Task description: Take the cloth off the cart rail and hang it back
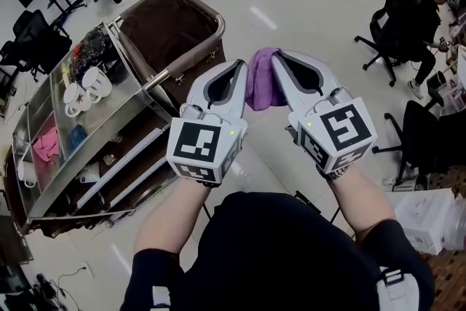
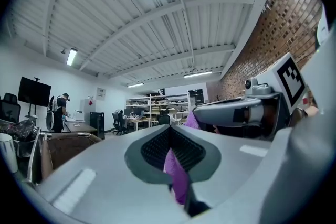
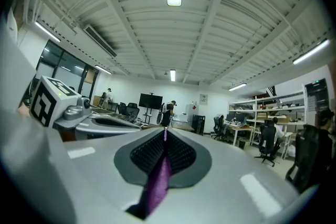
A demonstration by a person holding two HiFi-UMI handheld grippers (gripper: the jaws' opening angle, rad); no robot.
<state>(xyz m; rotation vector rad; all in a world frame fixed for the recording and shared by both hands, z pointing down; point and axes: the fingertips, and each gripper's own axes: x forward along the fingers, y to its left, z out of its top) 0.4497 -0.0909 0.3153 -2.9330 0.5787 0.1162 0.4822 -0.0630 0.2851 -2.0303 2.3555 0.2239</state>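
Cloth (image 1: 260,78), purple and bunched, is off the cart and hangs in the air above the pale floor (image 1: 291,18), strung between the two claws just right of the cart's near right corner. The cart (image 1: 127,107) fills the left of the head view. Its far end carries a deep brown bag (image 1: 164,33) in a metal frame, and a steel rail (image 1: 182,68) runs along the bag's near edge with nothing draped on it. Its steel top holds clutter toward the left edge.

The left claw (image 1: 241,64) is pressed together on one edge of the cloth; in the left gripper view a purple fold stands pinched between the ribbed pads (image 2: 152,147). The right claw (image 1: 276,55) is likewise clamped on the cloth, and the right gripper view shows a thin purple strip caught along the line where its pads (image 3: 181,152) meet. The two claw tips sit near each other, angled inward, with the cloth between them.

Several white mugs (image 1: 86,87) cluster near the top's left edge, and a small pink item (image 1: 46,144) lies toward its near left corner.
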